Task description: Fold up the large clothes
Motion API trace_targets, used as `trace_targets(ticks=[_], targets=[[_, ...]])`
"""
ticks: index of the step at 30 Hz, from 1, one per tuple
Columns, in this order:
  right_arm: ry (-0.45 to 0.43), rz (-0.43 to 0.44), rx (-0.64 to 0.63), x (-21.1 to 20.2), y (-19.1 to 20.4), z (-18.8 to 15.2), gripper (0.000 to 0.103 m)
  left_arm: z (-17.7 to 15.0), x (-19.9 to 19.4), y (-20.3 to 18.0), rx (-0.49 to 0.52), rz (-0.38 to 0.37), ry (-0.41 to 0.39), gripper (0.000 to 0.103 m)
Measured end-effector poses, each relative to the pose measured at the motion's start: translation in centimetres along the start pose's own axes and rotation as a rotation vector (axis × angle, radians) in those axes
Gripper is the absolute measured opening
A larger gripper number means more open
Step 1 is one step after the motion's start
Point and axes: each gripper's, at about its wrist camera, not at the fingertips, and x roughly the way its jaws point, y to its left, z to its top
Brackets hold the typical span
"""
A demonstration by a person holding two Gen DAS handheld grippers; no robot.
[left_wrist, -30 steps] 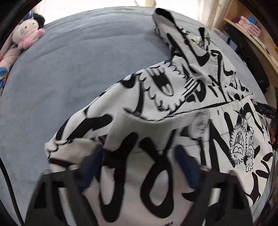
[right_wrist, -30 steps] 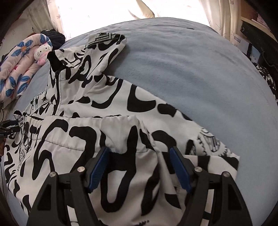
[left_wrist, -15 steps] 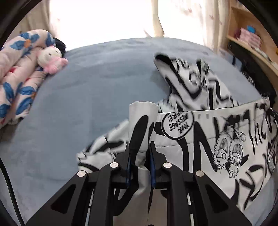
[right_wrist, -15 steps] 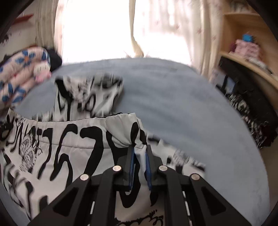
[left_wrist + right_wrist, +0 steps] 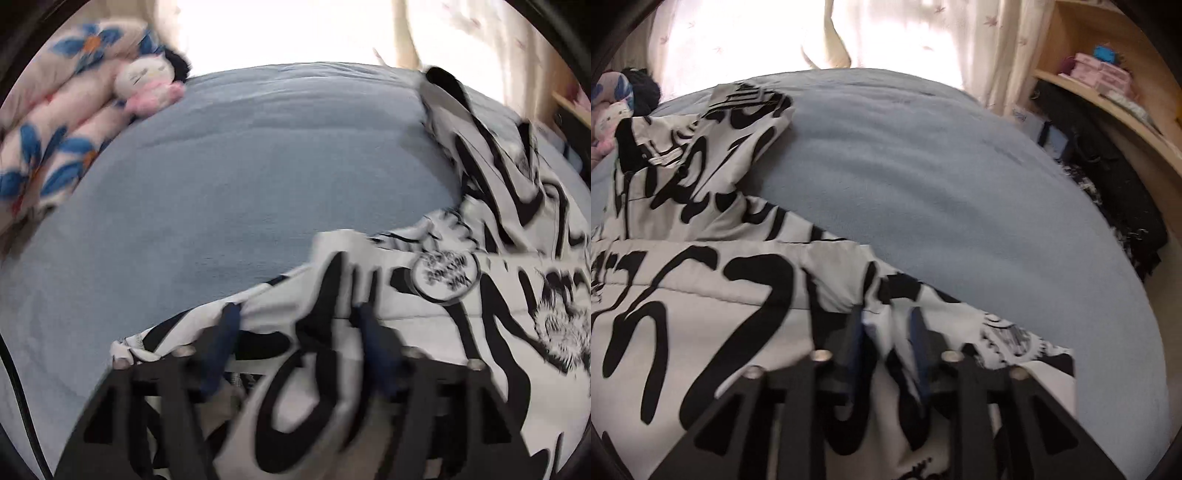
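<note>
Where right shows shelf (image 5: 1108,96), left floral quilt (image 5: 48,122)

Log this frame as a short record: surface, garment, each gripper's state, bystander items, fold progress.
surface: blue-grey bed cover
garment: black-and-white graffiti-print garment, lower part doubled over upper part
left gripper: jaws apart, just been opening, fabric between them, not pinched
right gripper: jaws part open, just been opening, fabric fold between pads
bystander items: pink plush toy, floral quilt, wooden shelf
fold progress: one fold laid down, being released
</note>
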Motion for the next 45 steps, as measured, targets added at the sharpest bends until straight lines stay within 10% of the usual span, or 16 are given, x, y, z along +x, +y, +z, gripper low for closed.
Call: trace_targets(ticks=[3, 9, 20, 29, 32, 34, 35, 45], targets=[[0.030, 0.111, 0.138, -0.3, -3.0, 0.1, 0.048, 0.4, -0.8, 2.1, -0.075, -0.089, 0.013, 0.067], [-0.031, 0.088, 0.219, -5.6, -3.9, -0.2, 0.048, 0.0, -6.8, 1.5, -0.030, 0.040, -0.053, 0.067], [-0.055, 0.436, 0.003, -14.9, 12.6, -6.1, 0.048, -8.7, -16.0, -5.6, -0.097, -0.143, -0.109, 0.067], [-0.041, 0.217, -0.063, -12.7, 8.0, -9.8, 0.045, -11.8, -10.4, -1.0, -0.126, 0.054, 0.000, 0.065], [0.010, 0.076, 0.043, -10.6, 1.2, -11.0, 0.045, -11.9, -10.6, 1.4, -0.100, 0.072, -0.021, 0.043], [0.037, 0.027, 0.144, -9.5, -3.9, -12.2, 0.026, -12.2, -11.0, 2.0, -0.078, 0.087, -0.037, 0.040], [0.036, 0.040, 0.188, -9.5, -5.8, -12.7, 0.000, -12.4, -11.2, 2.4, -0.074, 0.094, -0.049, 0.040], [0.011, -0.059, 0.199, -10.1, -7.3, -14.2, 0.003, -13.3, -11.1, 5.1, -0.147, 0.037, -0.096, 0.040]])
